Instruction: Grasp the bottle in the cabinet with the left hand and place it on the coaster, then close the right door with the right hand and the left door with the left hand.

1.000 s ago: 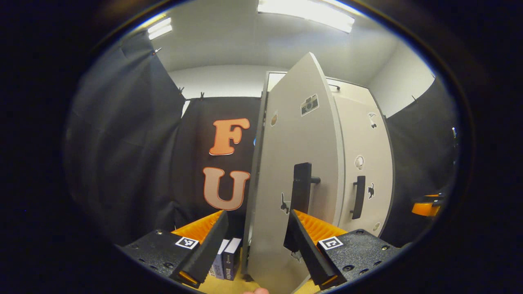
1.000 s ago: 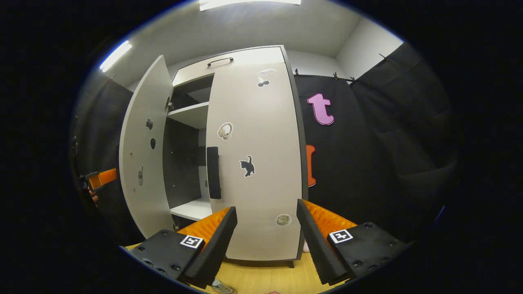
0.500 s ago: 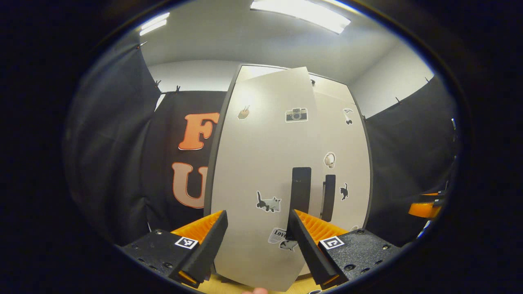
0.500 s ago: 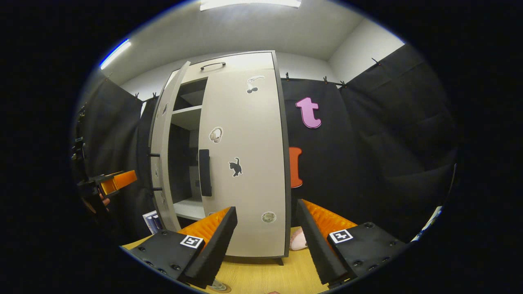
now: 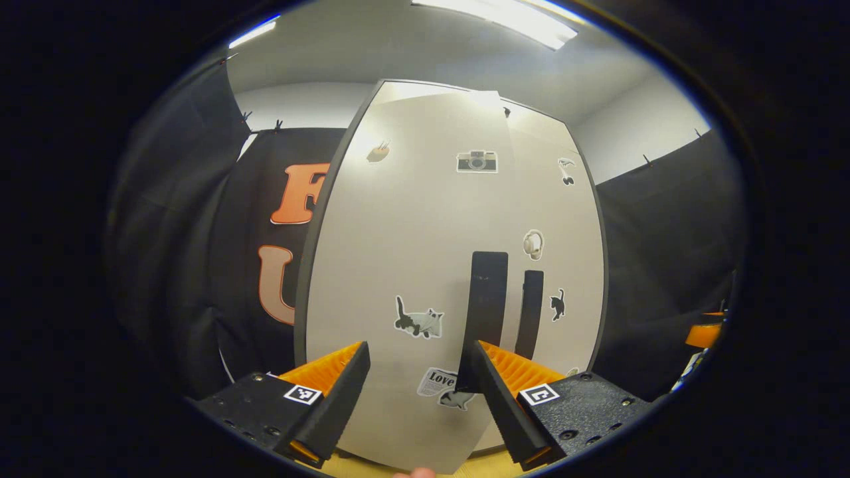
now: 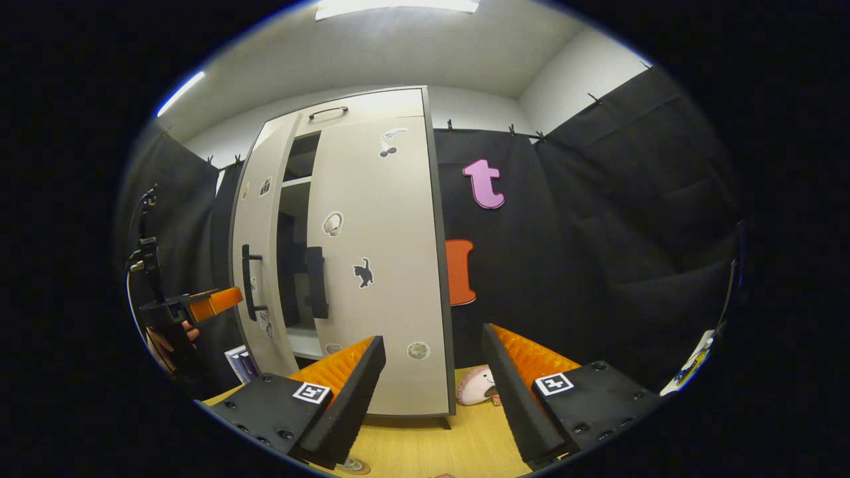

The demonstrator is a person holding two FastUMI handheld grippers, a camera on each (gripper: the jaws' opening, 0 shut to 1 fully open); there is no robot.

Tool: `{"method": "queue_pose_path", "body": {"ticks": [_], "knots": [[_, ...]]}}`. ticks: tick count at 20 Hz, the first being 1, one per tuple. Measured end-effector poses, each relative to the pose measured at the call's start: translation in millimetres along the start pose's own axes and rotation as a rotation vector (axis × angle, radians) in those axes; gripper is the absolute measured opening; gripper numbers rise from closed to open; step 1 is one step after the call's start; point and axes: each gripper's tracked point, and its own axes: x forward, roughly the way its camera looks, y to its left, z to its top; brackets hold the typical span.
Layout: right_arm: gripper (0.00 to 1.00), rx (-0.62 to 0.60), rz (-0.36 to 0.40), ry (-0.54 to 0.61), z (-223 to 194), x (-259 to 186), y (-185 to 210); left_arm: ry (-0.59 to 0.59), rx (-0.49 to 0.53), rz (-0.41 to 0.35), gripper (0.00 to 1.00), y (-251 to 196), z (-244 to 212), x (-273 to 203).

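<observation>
Matte pale-grey laminate cabinet (image 6: 372, 265), tall and flat-fronted with dark edging, standing on a light wood-grain bench (image 6: 425, 445). Right door (image 6: 382, 265): closed flush, smooth panel with small stickers and a flat black bar handle (image 6: 317, 282). Left door (image 5: 405, 265): nearly closed, a narrow gap to the right door showing a shelf edge in the right gripper view; its own straight black bar handle (image 5: 487, 302) on two posts. Left gripper (image 5: 415, 392): jaws spread apart, holding nothing, ribbed inner faces either side of the left door's lower face, close to it; contact cannot be told. Right gripper (image 6: 431, 392): jaws likewise released, empty, drawn back from the cabinet above the bench. Bottle: only a round clear part (image 6: 350, 466) at the bench's near edge, too little to tell the coaster. Soft pink plush toy (image 6: 479, 386) beside the cabinet foot.
</observation>
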Motion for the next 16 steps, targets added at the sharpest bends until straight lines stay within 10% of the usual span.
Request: {"method": "queue_pose_path", "body": {"ticks": [16], "knots": [[0.98, -0.005, -0.101, 0.006, 0.7, -8.0, -48.4, 0.007, 0.032, 0.023, 0.98, -18.1, -22.0, 62.4]]}}
